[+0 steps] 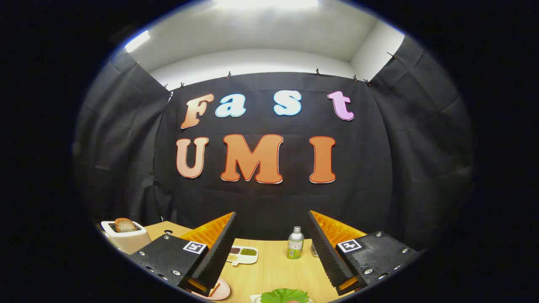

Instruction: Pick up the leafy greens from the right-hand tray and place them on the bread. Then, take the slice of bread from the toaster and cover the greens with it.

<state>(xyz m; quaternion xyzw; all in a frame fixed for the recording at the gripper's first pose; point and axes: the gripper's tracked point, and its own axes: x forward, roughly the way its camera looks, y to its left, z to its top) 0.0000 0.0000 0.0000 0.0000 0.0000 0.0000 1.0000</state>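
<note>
**Barely started – greens were still in the tray, toast still in the toaster**

Going left to right as we saw it. Well off to the left of the left finger sat the toaster (126,240), and the slice of bread (124,225) was poking out of its slot, so by our read the second half of the job hadn't been touched. Just under the left finger a pink plate (222,290) peeked out with something on it; probably the base bread, but too much was hidden for us to say. Beyond the fingers, between them and a bit left, was a small divided dish (243,254) with little heaps of something in its compartments.

The gripper (271,248) was wide open, fingers well apart, nothing between them but bare wooden table (273,269). Just below the gap, close in, lay the leafy greens (284,296) on the rim of their white tray (255,298), untouched as far as we could tell.

Further out, nearer the right finger, stood a small bottle (295,243).

So our take: nothing done yet. Grabbing the greens, laying them on the bread, then fetching the toaster slice were all still left.
</note>
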